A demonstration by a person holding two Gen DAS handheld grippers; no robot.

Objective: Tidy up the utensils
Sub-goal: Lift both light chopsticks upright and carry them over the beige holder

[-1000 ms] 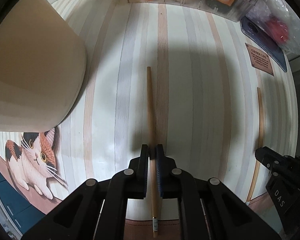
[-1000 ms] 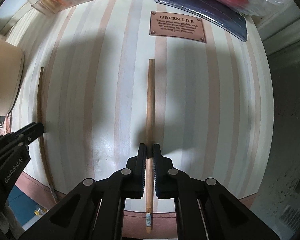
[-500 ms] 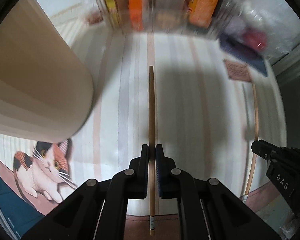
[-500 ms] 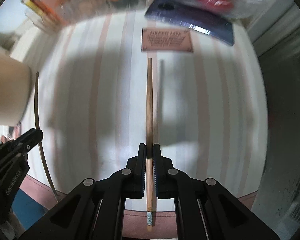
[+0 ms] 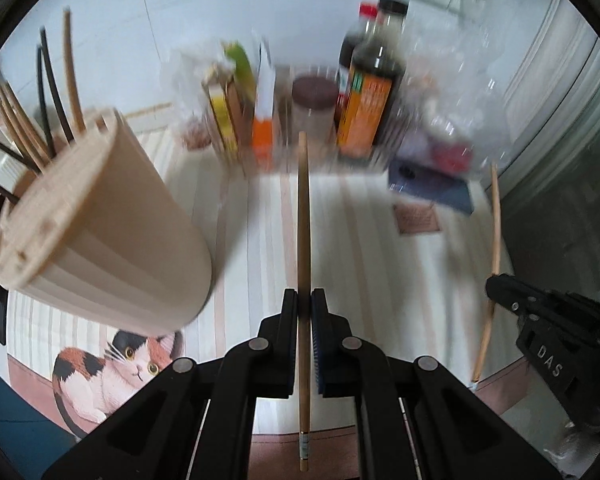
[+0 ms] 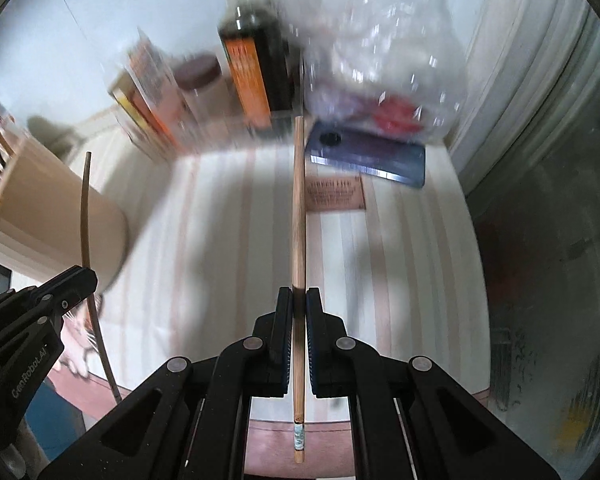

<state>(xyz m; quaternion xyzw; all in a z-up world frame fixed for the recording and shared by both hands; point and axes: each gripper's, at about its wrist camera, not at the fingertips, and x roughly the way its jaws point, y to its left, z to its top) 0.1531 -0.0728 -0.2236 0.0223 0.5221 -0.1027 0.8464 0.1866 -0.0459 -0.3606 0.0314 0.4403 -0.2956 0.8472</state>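
Each hand-held gripper, left (image 5: 304, 296) and right (image 6: 299, 294), pinches a light, stiff, slippery wooden chopstick (image 5: 303, 240) near its thick end, lifted off the worktop (image 5: 360, 264) beside the beige holder (image 5: 100, 240).

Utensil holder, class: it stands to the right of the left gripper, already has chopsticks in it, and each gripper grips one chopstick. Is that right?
Not quite. In the left wrist view the utensil holder stands to the left of the left gripper, not the right. The rest holds: chopsticks stand in it, and the left gripper and right gripper each grip one chopstick.
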